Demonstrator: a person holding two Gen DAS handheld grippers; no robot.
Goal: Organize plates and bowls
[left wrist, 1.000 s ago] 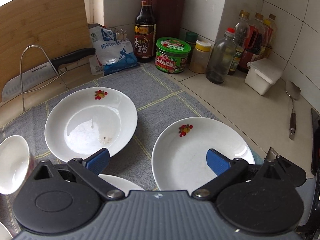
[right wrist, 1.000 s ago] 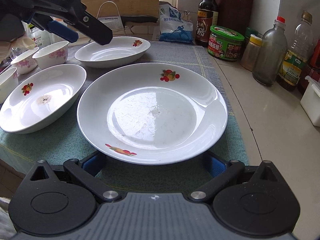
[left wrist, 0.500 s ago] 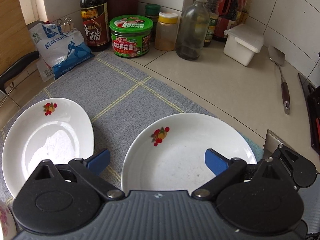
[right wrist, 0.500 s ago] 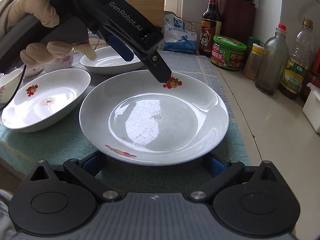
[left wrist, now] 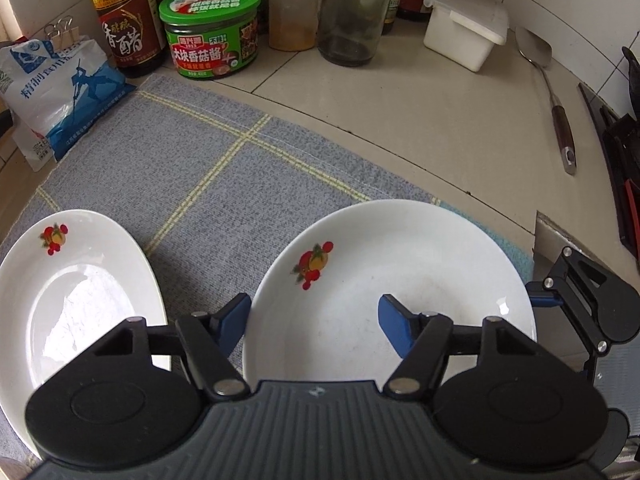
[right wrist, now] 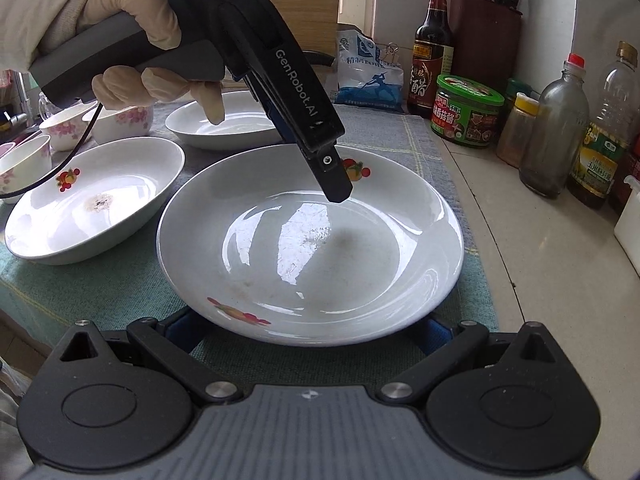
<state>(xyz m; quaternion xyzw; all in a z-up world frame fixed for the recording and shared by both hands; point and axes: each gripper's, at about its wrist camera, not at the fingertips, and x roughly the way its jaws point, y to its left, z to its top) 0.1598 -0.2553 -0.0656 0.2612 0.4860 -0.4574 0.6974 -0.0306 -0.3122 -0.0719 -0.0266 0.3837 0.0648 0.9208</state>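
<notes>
A large round white plate (right wrist: 312, 248) with fruit prints lies on the grey checked cloth (right wrist: 400, 136). My left gripper (right wrist: 334, 184) points steeply down over its far left rim, and a gloved hand (right wrist: 132, 20) holds it. In the left wrist view the same plate (left wrist: 400, 264) has its left rim between the jaws. One blue pad (left wrist: 234, 320) is outside the rim and the other is over the plate's well. The jaws are closing, but the pads do not press the rim. My right gripper (right wrist: 308, 332) stands open, its fingers either side of the plate's near rim.
Two oval white dishes (right wrist: 92, 200) (right wrist: 224, 124) lie left and behind, with small flowered bowls (right wrist: 64, 128) further left. A salt bag (left wrist: 60, 92), vinegar bottle (left wrist: 124, 20), green jar (left wrist: 210, 32), other bottles and a white box (left wrist: 464, 28) line the wall. A spatula (left wrist: 556, 112) lies on the counter.
My left gripper has swung right from above the oval dish to the large plate and dipped down. Its jaws have narrowed around the rim. The right gripper has kept still.
</notes>
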